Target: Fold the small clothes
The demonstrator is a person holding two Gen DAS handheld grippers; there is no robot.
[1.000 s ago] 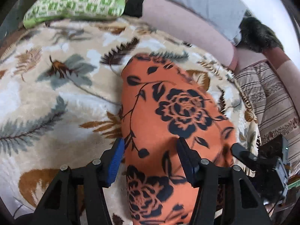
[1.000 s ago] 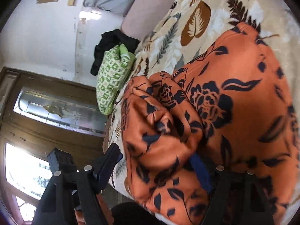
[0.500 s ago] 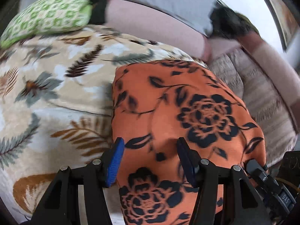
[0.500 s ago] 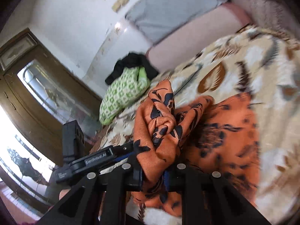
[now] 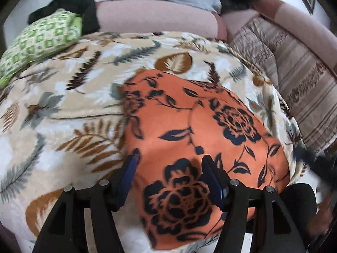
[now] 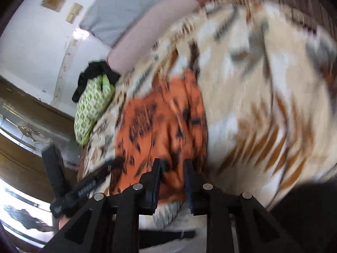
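An orange cloth with black roses (image 5: 200, 130) lies folded and fairly flat on the leaf-print blanket (image 5: 63, 105). My left gripper (image 5: 168, 164) hovers over its near end. Its jaws are opening, they straddle a black rose, and the pads do not press on anything. In the blurred right wrist view my right gripper (image 6: 171, 168) sits at the near edge of the cloth (image 6: 151, 126). Its jaws are opening from a narrow gap, with orange fabric showing in that gap. The left gripper (image 6: 84, 187) shows at the lower left there.
A green patterned pillow (image 5: 42, 40) with a black garment (image 5: 69, 2) lies at the back left. A pink sofa back (image 5: 158, 19) runs behind the blanket. A striped cover (image 5: 294, 84) drapes the right side. A wooden door with glass (image 6: 25, 130) stands beyond the bed.
The right gripper, shut on a lifted bunch of the orange cloth half a second ago, has swung over; the cloth now lies flat. The left gripper slid sideways and rolled.
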